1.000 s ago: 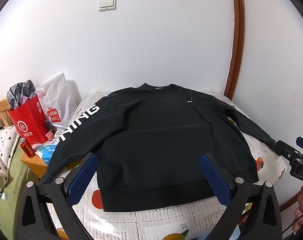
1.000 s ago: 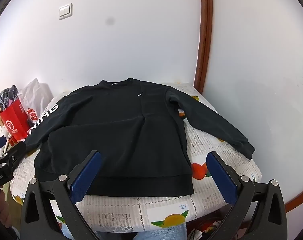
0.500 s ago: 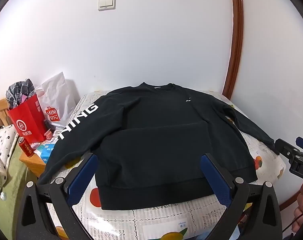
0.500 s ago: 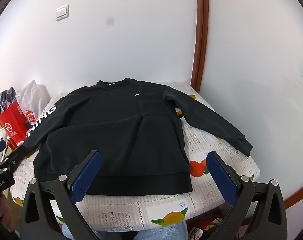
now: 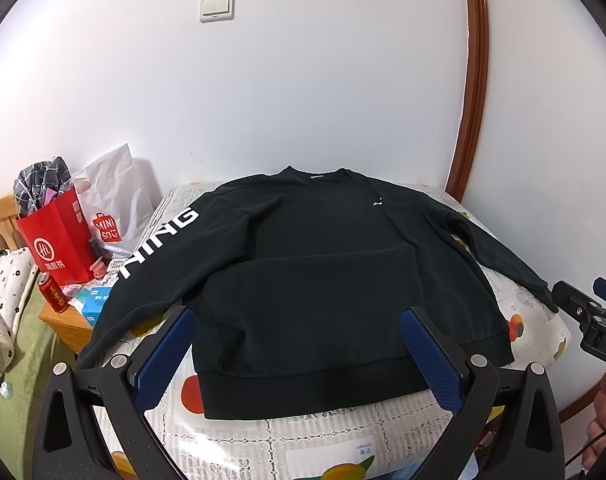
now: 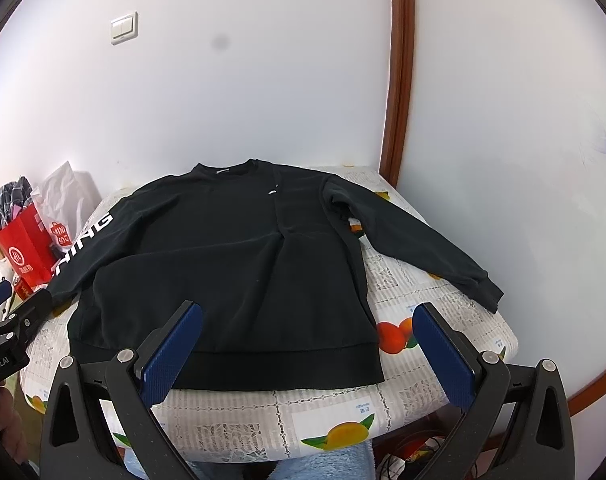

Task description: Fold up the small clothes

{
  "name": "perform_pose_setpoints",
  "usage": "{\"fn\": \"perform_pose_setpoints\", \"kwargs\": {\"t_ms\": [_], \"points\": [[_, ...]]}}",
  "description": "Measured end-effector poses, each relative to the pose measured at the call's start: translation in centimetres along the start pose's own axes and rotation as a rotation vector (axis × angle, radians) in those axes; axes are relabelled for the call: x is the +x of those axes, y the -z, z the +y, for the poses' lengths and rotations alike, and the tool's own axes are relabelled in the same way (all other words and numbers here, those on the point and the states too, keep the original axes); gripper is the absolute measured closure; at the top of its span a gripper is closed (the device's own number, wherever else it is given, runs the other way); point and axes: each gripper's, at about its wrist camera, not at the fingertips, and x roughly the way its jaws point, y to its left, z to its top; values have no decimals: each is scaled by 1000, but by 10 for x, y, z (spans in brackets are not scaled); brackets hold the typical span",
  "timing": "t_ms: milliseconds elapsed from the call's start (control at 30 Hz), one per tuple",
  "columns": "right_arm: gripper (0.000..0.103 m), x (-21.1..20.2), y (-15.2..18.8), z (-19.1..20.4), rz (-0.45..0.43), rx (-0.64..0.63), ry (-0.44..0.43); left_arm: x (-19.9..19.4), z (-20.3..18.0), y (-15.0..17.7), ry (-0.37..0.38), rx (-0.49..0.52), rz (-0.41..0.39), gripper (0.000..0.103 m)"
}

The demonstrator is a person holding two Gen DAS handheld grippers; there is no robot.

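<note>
At the far left a red paper bag (image 5: 59, 240) stands beside a white Miniso bag (image 5: 111, 208), with a red drink can (image 5: 51, 292) in front of them on a low wooden stand (image 5: 69, 326). Next comes the left gripper (image 5: 297, 354), its blue-padded jaws spread wide and holding nothing, poised above the near hem of the black sweatshirt (image 5: 311, 280). The sweatshirt lies flat and face up on the fruit-print tablecloth (image 5: 335, 436), collar toward the wall, both sleeves angled outward (the left one shows white lettering). The sleeve on the right runs to the table's right edge, its cuff lying near the rim. In the right wrist view the right gripper (image 6: 307, 354) is likewise wide open and empty, hovering over the hem on the sweatshirt's (image 6: 231, 272) right side, above the cloth (image 6: 415, 320)
</note>
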Motion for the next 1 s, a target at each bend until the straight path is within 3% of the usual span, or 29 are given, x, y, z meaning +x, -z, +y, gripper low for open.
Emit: {"fn": "perform_pose_setpoints", "kwargs": {"t_ms": [1000], "points": [[0,-9,3,-1,-18,5,11,-6,-1,3,-12,0,-20,0]]}}
